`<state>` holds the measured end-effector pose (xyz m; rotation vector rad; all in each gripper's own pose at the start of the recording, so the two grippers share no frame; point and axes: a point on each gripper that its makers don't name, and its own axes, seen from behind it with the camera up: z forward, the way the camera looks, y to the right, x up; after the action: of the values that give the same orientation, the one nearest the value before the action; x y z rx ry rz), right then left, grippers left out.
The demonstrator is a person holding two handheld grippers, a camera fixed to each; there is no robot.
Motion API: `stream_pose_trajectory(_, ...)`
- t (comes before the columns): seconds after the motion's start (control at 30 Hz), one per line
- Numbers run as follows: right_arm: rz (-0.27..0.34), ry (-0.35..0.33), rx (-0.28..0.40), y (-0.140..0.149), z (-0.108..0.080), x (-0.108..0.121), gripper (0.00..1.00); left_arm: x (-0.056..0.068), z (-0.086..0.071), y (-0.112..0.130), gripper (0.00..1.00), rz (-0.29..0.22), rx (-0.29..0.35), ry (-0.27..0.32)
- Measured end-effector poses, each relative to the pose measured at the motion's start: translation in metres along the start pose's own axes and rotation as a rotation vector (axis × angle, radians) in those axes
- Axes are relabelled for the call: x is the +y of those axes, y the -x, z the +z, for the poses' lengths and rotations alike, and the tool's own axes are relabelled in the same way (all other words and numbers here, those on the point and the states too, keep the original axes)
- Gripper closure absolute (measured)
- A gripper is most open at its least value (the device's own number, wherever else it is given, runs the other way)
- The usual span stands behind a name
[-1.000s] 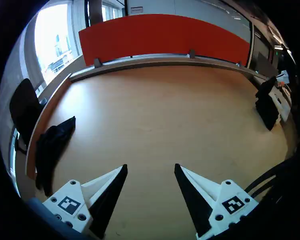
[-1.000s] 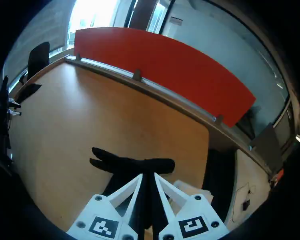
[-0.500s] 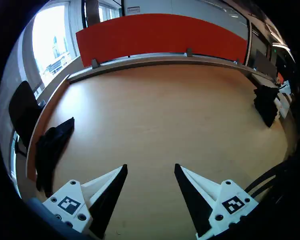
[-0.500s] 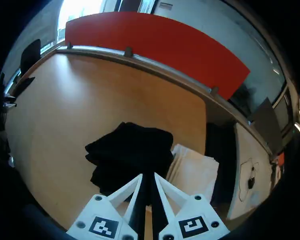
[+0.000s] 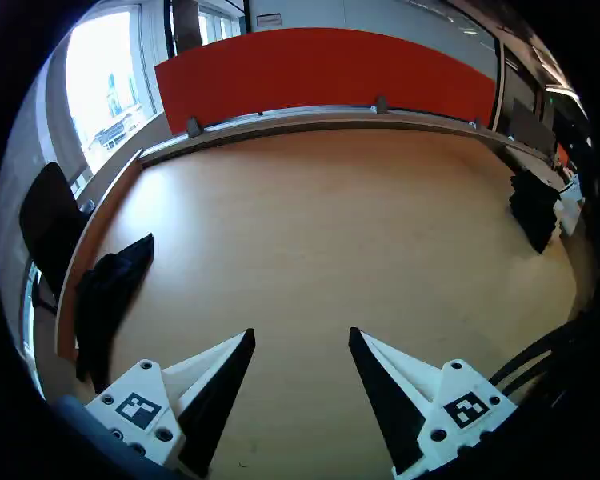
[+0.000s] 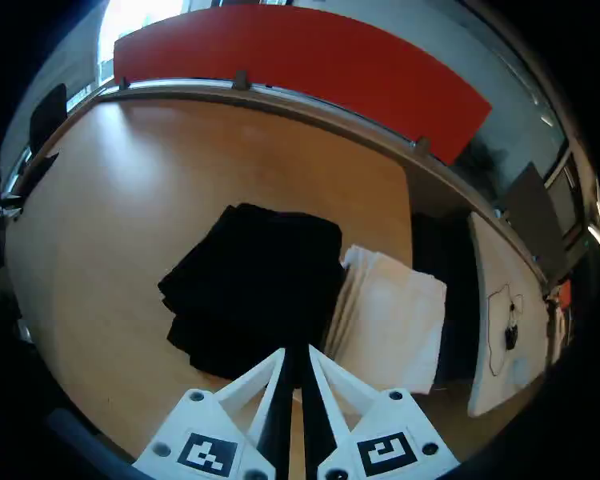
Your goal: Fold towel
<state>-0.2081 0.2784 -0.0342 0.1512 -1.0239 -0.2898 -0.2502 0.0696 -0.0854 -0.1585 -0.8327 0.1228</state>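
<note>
Left gripper point(image 5: 300, 352) hovers wide open over a wooden table point(image 5: 324, 216), with a dark cloth point(image 5: 108, 296) at 9 o'clock. Right gripper point(image 6: 298, 376), fingers almost together, is above folded black towels point(image 6: 252, 288). I cannot tell if it pinches them. White towels point(image 6: 392, 320) touch them at 3 o'clock.

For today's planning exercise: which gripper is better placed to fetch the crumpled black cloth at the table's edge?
Probably left: the left gripper is open with the black cloth nearby; the right gripper is shut over the folded black stack.
</note>
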Motion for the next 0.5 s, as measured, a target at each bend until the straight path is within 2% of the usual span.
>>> stream_pose_trajectory(0.5, 0.086, -0.004, -0.076, 0.04, 0.025, 0.001, 0.95, -0.003, -0.001, 0.003, 0.14, 0.007, -0.009, -0.013)
